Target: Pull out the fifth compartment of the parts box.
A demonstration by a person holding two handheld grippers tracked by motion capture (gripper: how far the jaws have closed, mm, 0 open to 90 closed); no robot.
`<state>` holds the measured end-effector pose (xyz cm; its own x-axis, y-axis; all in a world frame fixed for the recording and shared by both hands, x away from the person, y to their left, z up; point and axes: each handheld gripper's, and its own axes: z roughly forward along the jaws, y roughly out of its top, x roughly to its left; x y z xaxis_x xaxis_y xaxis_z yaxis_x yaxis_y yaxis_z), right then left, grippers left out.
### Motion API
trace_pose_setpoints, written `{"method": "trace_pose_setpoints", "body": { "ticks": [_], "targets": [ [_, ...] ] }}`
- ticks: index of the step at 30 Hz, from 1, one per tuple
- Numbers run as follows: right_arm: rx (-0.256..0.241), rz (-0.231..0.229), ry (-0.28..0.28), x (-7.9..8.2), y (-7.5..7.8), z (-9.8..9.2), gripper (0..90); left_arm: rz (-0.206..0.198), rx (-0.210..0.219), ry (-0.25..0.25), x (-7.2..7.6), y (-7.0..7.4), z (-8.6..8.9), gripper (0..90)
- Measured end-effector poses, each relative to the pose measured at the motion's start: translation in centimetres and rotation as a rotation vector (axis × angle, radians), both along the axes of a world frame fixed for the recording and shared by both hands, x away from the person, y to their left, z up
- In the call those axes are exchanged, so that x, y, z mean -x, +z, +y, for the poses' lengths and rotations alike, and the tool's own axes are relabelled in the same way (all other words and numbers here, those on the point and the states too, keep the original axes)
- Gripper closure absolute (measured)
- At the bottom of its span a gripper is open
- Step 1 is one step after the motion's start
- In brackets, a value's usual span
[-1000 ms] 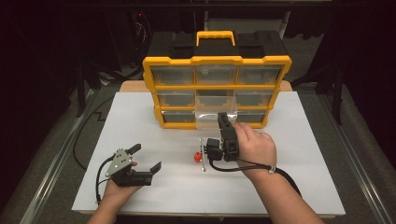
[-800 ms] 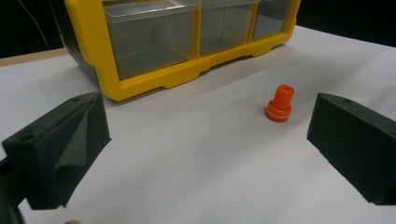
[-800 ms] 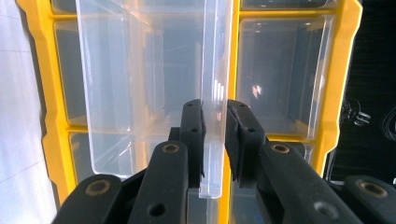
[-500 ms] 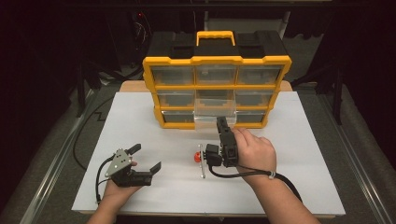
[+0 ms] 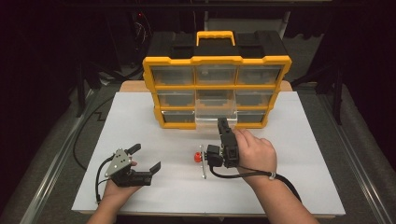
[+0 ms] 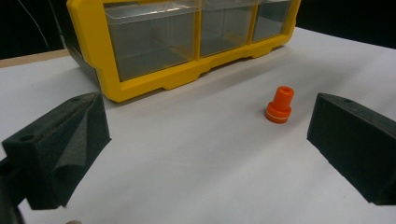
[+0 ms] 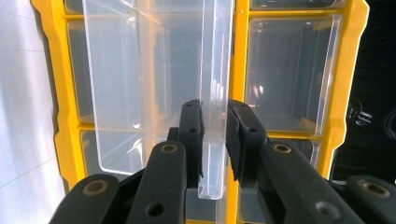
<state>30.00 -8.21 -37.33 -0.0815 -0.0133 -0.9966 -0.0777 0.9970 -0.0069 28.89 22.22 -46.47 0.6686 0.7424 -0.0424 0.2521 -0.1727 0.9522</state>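
A yellow organizer with clear drawers stands at the back of the white table. Its bottom middle clear drawer is pulled partly out. My right gripper is shut on this drawer's front wall. In the right gripper view the two jaws of my right gripper pinch the wall of the clear drawer from both sides. A small orange part stands upright on the table left of the right hand. My left gripper rests open at the front left, and the orange part stands well beyond its jaws.
A thin silver rod-like piece lies beside the orange part. The organizer has a black top with a yellow handle. White table surface spreads right of the hand; cables trail off the left edge.
My right gripper has moved slightly toward the person, and the clear drawer has come farther out of the organizer. The left gripper has not moved.
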Motion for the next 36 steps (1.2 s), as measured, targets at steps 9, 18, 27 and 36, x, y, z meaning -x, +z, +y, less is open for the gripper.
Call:
{"method": "trace_pose_setpoints", "body": {
  "ticks": [9,18,27,36],
  "targets": [
    [0.005,-0.002,-0.004,-0.37,0.11,0.17,77.4,-0.001,0.001,-0.003,0.08,0.03,-0.02,0.4],
    [0.01,-0.001,-0.008,-0.45,0.14,-0.09,77.4,0.0,0.006,0.0,0.05,0.04,0.11,0.4],
    [0.009,0.003,-0.008,-0.46,0.19,-0.05,76.9,0.002,0.011,0.004,0.06,0.02,0.16,0.4],
    [-0.011,0.014,-0.003,0.31,0.65,-0.48,65.5,-0.001,0.013,0.006,0.09,0.06,0.32,0.4]
  ]
}}
